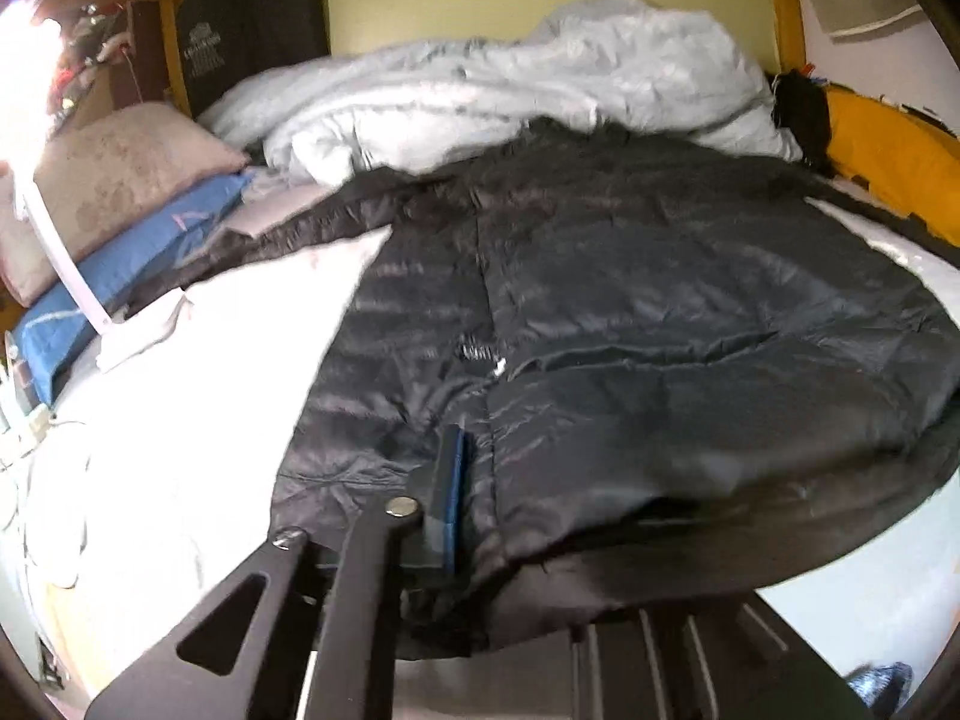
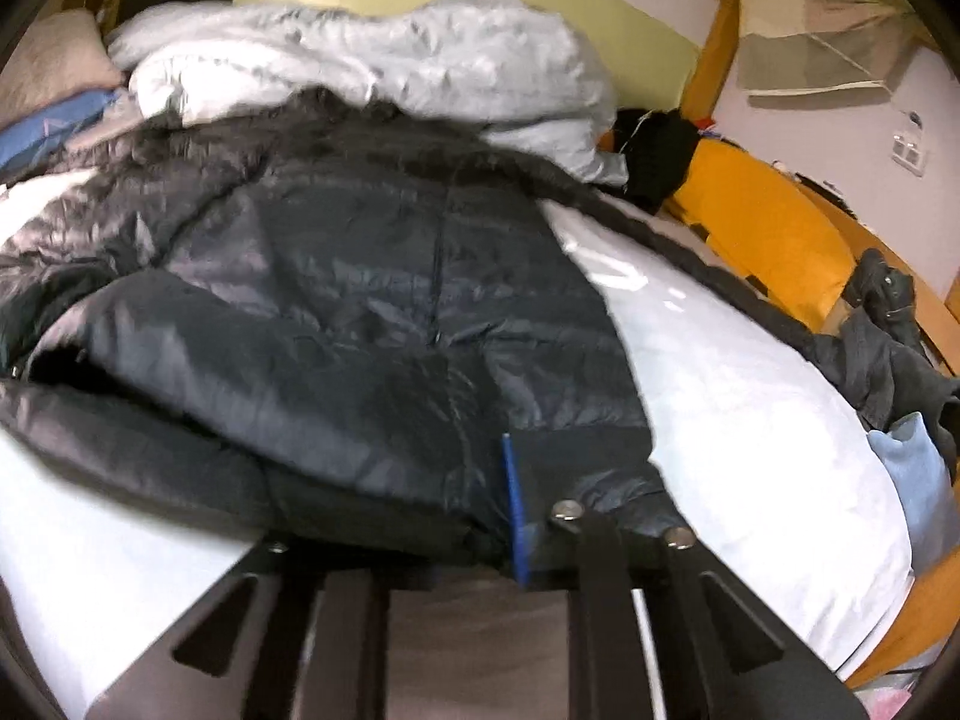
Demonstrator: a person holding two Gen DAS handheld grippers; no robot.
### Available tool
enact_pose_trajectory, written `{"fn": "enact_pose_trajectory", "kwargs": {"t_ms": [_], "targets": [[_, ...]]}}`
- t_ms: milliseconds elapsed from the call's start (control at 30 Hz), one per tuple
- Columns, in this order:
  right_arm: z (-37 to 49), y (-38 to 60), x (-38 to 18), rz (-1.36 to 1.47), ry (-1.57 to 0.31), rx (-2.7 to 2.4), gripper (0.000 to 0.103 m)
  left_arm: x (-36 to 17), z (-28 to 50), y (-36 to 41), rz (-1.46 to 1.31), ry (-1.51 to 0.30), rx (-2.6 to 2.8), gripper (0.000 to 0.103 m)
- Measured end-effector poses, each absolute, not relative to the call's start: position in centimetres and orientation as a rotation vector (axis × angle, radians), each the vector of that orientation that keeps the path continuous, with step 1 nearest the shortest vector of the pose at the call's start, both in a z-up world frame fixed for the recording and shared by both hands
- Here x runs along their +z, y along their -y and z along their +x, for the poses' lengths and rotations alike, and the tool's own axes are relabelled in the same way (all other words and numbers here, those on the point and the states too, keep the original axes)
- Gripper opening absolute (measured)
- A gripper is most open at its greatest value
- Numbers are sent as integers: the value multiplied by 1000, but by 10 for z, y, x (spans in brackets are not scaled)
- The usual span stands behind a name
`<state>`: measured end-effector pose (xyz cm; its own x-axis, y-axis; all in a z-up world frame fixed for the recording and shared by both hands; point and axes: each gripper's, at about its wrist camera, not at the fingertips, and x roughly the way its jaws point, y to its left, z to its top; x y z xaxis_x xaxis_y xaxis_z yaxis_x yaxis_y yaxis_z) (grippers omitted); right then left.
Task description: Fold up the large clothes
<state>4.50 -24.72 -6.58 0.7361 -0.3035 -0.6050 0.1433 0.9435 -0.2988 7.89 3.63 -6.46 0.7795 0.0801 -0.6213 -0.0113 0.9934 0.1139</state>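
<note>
A large black puffer jacket (image 1: 630, 300) lies spread on the white bed, collar toward the far wall; it also shows in the right wrist view (image 2: 336, 300). My left gripper (image 1: 468, 516) is at the jacket's near hem; only one blue-padded finger (image 1: 449, 492) shows, the other is hidden under the fabric, so it appears shut on the hem. My right gripper (image 2: 456, 510) is at the hem's right corner; its blue-padded finger (image 2: 516, 510) presses against the fabric and the other finger is hidden under the jacket.
A crumpled pale duvet (image 1: 510, 84) is piled at the head of the bed. Pillows (image 1: 120, 180) are stacked at the left. A yellow cushion (image 2: 756, 228) and dark clothes (image 2: 888, 348) lie along the right edge. White sheet (image 2: 750, 396) lies beside the jacket.
</note>
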Motion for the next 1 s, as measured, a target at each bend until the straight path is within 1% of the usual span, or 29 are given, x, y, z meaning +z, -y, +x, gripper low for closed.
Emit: {"fn": "enact_pose_trajectory", "kwargs": {"t_ms": [67, 200, 400, 467, 567, 600, 767, 800, 867, 900, 933, 967, 1000], "targets": [[33, 244, -56, -239, -648, -237, 6, -54, 71, -39, 97, -643, 49, 7], [8, 235, -40, -259, -582, -238, 6, -30, 46, -38, 134, -590, 59, 6], [-34, 235, -10, -208, -531, -185, 6, 1, -3, -55, 70, -601, 4, 7], [-39, 236, -1, -184, -524, -173, 6, 6, -9, -54, 88, -621, 7, 7], [-20, 237, 13, -174, -544, -167, 6, 14, 6, -52, 93, -661, 5, 8], [-13, 238, 19, -172, -544, -170, 6, 19, 16, -53, 88, -669, 11, 10], [44, 238, 35, -174, -570, -168, 6, 24, 81, -48, 153, -736, 25, 11], [60, 237, 33, -179, -586, -168, 6, 21, 94, -48, 155, -752, 31, 13], [85, 239, 22, -183, -616, -185, 6, 12, 114, -47, 157, -769, 44, 21], [95, 241, 15, -180, -631, -194, 6, 7, 122, -48, 163, -770, 50, 28], [102, 244, 8, -170, -645, -194, 6, 1, 129, -48, 175, -768, 62, 40], [109, 248, 1, -148, -659, -193, 6, -5, 134, -49, 182, -759, 79, 47], [113, 253, -5, -126, -669, -193, 6, -10, 138, -50, 180, -738, 91, 57]]}}
